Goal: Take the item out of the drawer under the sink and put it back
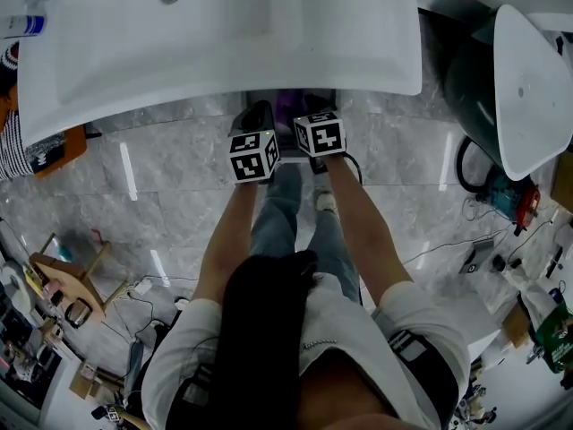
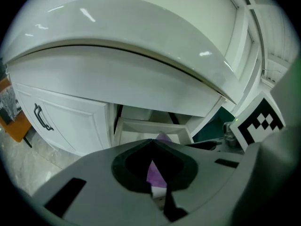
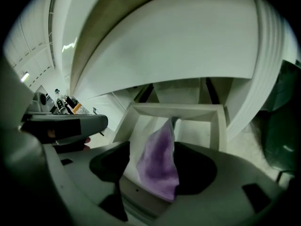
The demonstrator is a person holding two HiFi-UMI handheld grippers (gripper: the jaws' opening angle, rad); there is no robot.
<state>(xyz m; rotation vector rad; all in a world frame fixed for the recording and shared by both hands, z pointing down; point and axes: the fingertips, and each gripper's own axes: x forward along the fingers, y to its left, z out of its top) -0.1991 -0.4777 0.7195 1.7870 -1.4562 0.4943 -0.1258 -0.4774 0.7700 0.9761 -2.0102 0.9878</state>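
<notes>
The right claw point(image 3: 169, 126) is clamped on the purple cloth point(image 3: 160, 168). The left claw point(image 2: 151, 142) is together, empty. A slack pinch could drop the cloth short of the drawer point(image 3: 174, 109) at 12 o'clock.

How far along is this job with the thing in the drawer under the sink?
Done: the drawer under the sink is pulled open. In hand: the right gripper is clamped on a purple cloth, held over the open drawer; the left gripper, jaws together, sits beside it. Left: the cloth lying in the drawer. One moment cannot show whether it is coming out or going back.
</notes>
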